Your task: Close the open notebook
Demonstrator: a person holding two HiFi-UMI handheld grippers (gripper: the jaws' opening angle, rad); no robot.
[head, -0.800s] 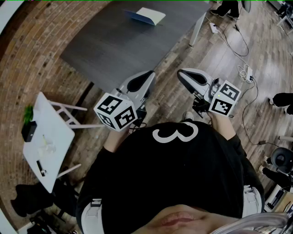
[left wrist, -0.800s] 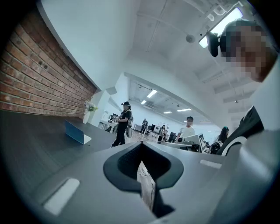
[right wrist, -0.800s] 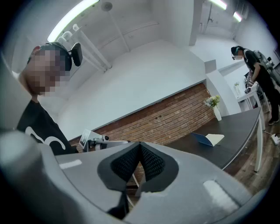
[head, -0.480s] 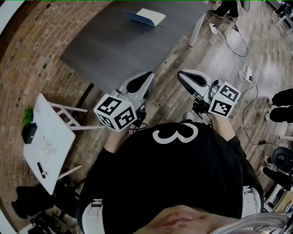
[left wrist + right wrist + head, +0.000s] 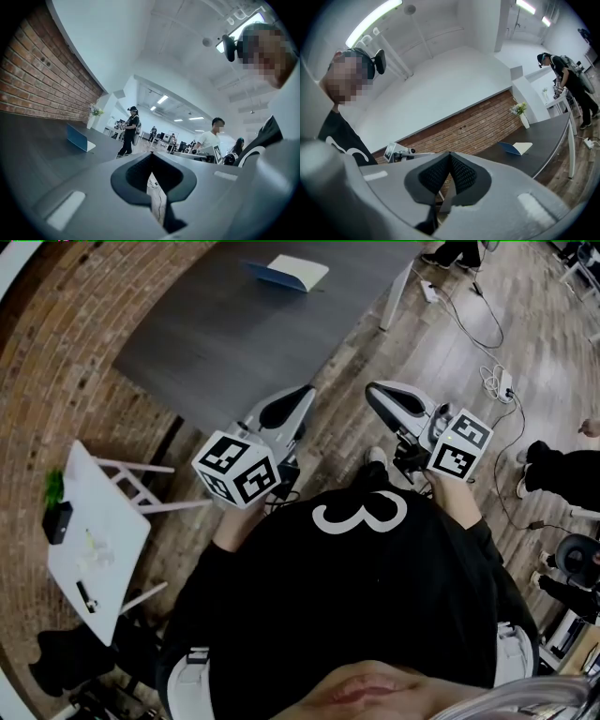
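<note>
Head view shows notebook (image 5: 286, 273) on table (image 5: 244, 338) beside brick wall (image 5: 66, 352).

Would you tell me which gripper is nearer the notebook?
Left, slightly. The left gripper sits almost straight in front of the notebook; the right gripper is off to its right. Both are far away.

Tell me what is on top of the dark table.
An open notebook lies on the dark table, blue cover raised. Anything beneath it is covered.

Dark table (image 5: 234, 343), white side table (image 5: 122, 507), floor cables (image 5: 503, 382)
</note>
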